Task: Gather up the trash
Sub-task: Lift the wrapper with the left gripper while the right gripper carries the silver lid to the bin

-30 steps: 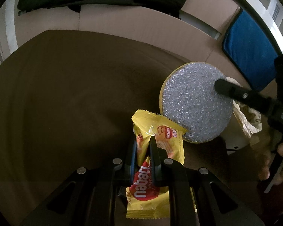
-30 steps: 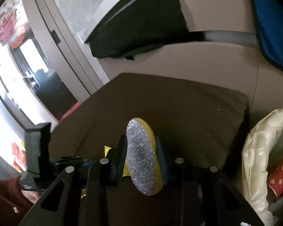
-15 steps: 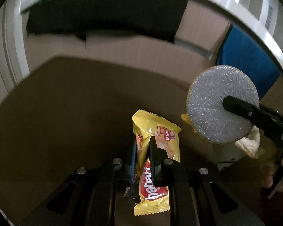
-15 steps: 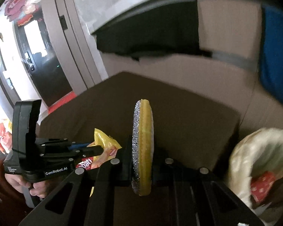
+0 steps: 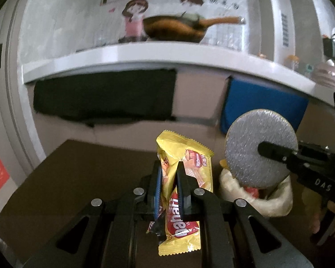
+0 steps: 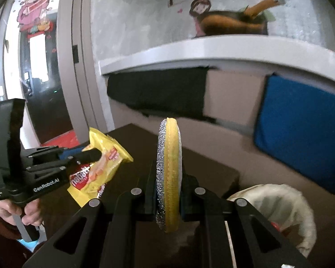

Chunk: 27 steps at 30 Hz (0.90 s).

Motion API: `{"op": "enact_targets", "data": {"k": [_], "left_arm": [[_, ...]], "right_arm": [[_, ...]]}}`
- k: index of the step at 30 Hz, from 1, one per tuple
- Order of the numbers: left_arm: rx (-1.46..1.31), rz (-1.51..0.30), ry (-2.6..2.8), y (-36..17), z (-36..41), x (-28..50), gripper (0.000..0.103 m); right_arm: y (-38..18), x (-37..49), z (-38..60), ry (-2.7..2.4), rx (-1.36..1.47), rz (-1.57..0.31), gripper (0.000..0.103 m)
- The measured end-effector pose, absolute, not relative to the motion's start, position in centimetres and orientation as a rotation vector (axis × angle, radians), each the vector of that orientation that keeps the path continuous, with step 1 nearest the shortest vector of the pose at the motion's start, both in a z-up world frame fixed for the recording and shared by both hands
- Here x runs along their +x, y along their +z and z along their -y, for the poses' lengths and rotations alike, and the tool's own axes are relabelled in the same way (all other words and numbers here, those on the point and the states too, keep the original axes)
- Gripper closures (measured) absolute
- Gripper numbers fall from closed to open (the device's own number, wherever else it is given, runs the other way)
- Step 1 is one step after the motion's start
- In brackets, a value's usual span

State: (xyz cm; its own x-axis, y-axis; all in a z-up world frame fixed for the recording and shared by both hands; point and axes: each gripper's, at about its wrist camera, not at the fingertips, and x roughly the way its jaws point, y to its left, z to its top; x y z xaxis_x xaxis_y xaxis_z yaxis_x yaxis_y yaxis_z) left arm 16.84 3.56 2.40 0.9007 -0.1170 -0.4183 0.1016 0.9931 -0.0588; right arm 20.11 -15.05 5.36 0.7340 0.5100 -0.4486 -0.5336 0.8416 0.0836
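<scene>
My left gripper (image 5: 168,172) is shut on a yellow snack wrapper (image 5: 185,163) with a red logo, held upright above the dark brown table (image 5: 78,178). In the right wrist view that wrapper (image 6: 100,165) shows at the left in the left gripper (image 6: 93,154). My right gripper (image 6: 168,174) is shut on a round scouring pad (image 6: 168,167), silver on one face and yellow on the other, held on edge. In the left wrist view the pad (image 5: 259,149) faces the camera at the right, above a bin lined with a pale bag (image 5: 277,203).
The lined bin (image 6: 285,207) stands past the table's right edge with red trash inside. Behind are a beige wall with a black cloth (image 5: 105,98) and a blue cushion (image 6: 301,143), under a white shelf (image 5: 167,53) bearing a pan.
Both grippers have risen off the table with their loads, and the views tilted up to show the shelf and wall. The right gripper closed tighter on the pad, which now stands on edge.
</scene>
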Motion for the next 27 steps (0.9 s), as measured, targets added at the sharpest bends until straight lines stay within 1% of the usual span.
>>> {"op": "enact_targets", "data": {"k": [10,17,21,27], "left_arm": [[-0.03,-0.331,-0.262,5.8,2.9,16.5,0.09],[-0.02,-0.298,-0.353,6.3,8.2,17.6,0.09],[-0.011,-0.321,-0.389,5.1,10.9,19.2,0.09],[0.005,-0.38,-0.406,1.6,13.1,21.6,0.09]], "right_arm": [[8.6,17.1,21.3,0.428,-0.038,-0.393,0.089],[9.6,15.3,26.0,0.268,-0.048,-0.339,0.089],[9.0,15.2,28.2,0.207,-0.031,-0.344,0.089],[5.8,17.1,30.8,0.161,0.022,-0.4,0.089]]}}
